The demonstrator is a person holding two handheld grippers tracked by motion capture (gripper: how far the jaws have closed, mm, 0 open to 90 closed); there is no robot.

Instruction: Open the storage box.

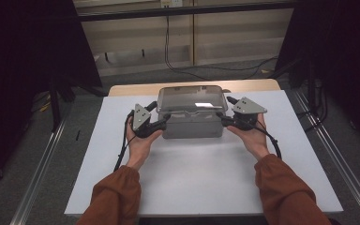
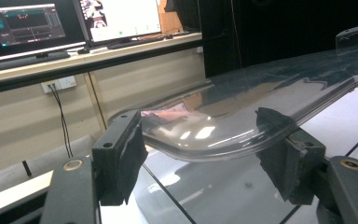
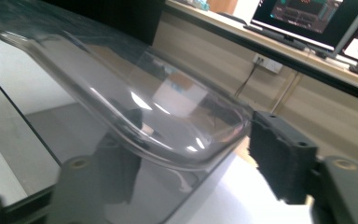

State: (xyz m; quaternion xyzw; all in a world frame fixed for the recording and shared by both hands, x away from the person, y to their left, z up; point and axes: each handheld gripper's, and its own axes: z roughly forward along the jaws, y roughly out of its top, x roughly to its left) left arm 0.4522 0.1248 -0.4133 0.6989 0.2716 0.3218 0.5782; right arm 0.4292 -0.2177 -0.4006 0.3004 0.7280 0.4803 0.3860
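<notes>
Clear plastic lidded storage box (image 1: pixel 191 112) is seen at the far middle of the white rectangular table (image 1: pixel 201 173), its transparent lid (image 2: pixel 242 107) closed on top. The left gripper (image 1: pixel 161 117) is held at the box's left end, with the lid's rounded edge lying between its half-spread jaws; whether the pads press on it cannot be told. The right gripper (image 1: pixel 225 118) is held at the right end, its jaws likewise set about the lid's corner (image 3: pixel 205 140), the grip not being discernible.
</notes>
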